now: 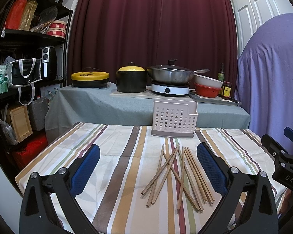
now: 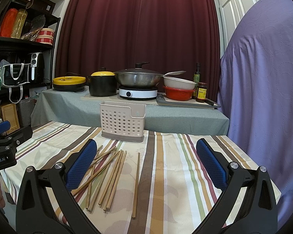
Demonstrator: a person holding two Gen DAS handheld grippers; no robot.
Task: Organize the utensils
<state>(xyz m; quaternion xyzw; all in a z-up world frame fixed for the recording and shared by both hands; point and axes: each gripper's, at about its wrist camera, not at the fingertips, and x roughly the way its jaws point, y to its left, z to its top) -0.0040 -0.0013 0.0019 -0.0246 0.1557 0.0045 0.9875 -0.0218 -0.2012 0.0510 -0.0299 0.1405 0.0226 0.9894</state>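
On the far left stands a dark metal shelf (image 1: 35,35) stacked with bags, a striped round tin and a black air fryer (image 1: 47,62). Next along, the left claw (image 1: 146,167) hangs over the worktop (image 1: 111,156), its two blue, dimpled rubber pads (image 1: 87,167) spread wide and holding nothing. The worktop wears a crumpled cloth of brown, tan, green and maroon stripes.

Between those pads, toward the right one, lies a loose heap of chopsticks (image 1: 177,177): thin, straight sticks of pale wood, some crossing, some side by side. I count roughly ten to twelve, though the overlaps make the number unsure. In the right wrist view one stick (image 2: 136,185) lies alone, just right of the heap (image 2: 105,177).

Behind the heap, at the worktop's far edge, stands the holder (image 1: 173,119): one upright beige plastic box, its front wall punched with rows of round holes, a small plain pocket at its right corner, on a darker base.

Beyond it, a grey-covered bench (image 1: 127,105) carries a flat yellow-lidded pan, a black pot with a yellow lid, a steel wok on a white round cooker, two stacked bowls and two bottles.

The right claw (image 2: 146,163) also hangs released and empty, pads apart, the lone stick between them. A purple sheet (image 2: 263,78) drapes the far right.
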